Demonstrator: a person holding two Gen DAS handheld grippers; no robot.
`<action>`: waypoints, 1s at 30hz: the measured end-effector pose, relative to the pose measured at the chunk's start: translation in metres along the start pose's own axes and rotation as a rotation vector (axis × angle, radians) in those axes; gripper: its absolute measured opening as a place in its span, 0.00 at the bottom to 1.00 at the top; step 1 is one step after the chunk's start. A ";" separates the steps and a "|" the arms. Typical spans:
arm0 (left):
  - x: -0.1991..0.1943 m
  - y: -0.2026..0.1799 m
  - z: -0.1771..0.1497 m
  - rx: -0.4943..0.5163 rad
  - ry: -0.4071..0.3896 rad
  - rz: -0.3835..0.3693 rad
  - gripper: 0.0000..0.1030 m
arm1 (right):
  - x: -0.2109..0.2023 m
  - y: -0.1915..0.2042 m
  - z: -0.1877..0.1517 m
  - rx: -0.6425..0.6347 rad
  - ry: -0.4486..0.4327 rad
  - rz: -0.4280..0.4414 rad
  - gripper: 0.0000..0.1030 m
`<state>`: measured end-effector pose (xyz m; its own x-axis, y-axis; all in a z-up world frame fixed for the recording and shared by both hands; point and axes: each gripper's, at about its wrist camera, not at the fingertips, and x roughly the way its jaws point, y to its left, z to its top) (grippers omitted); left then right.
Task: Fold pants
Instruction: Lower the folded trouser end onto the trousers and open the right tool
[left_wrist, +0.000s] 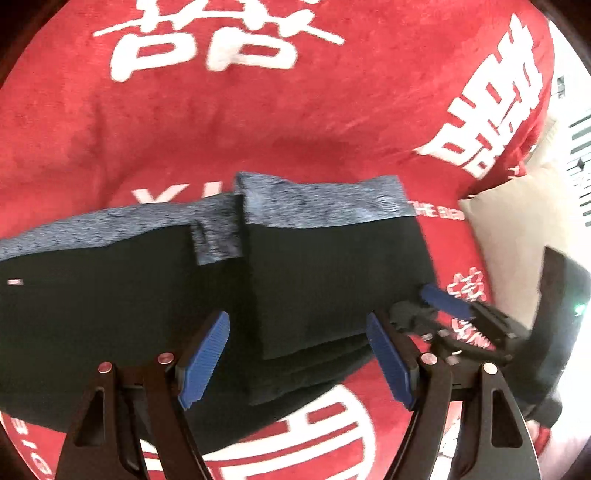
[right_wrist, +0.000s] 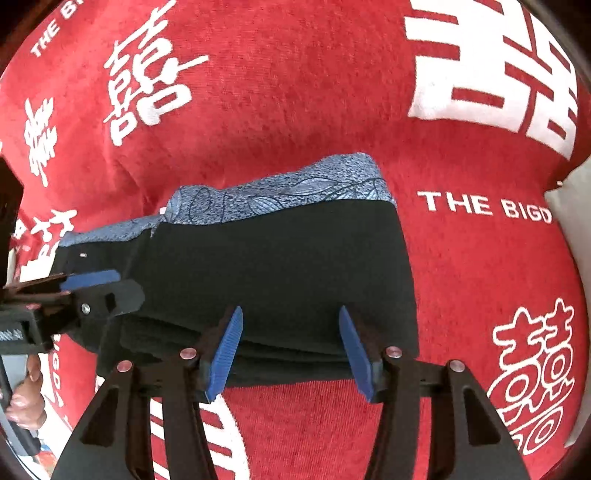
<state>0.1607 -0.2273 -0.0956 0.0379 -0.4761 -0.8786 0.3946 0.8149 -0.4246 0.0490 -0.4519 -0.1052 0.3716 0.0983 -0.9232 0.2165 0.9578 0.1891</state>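
Folded pants (right_wrist: 273, 266) lie on a printed blanket (right_wrist: 295, 92), waistband on the far side. A cushion (left_wrist: 517, 229) sits to their right, beside the blanket's edge.

My left gripper (left_wrist: 297, 360) is matte black, with two angular arms cut through by triangular slots. Round silver pivot pins sit at the joints. Its fingers (left_wrist: 203, 360) carry ribbed blue pads, long and flat. My right gripper (right_wrist: 291, 354) is built the same: black linkage arms, silver pins, and ridged blue pads on its fingers (right_wrist: 225, 354). Seen side-on from the right wrist camera, the left one shows a small silver screw head in its black bracket and white lettering on the body, too blurred to read. A hand (right_wrist: 26, 395) grips the handle there; I may be seeing a dark sleeve at the left view's edge.
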 end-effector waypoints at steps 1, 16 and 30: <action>0.001 -0.003 0.001 0.004 0.000 -0.008 0.76 | 0.001 -0.001 -0.001 0.001 0.001 0.010 0.57; 0.030 -0.008 -0.003 -0.004 0.081 -0.037 0.05 | 0.003 -0.029 0.001 0.133 0.002 0.164 0.57; 0.033 0.012 -0.042 -0.089 0.041 0.032 0.06 | 0.010 0.003 -0.020 -0.028 0.035 0.116 0.62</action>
<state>0.1284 -0.2193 -0.1394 0.0105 -0.4371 -0.8993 0.3101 0.8565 -0.4127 0.0353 -0.4423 -0.1202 0.3604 0.2177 -0.9070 0.1480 0.9467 0.2860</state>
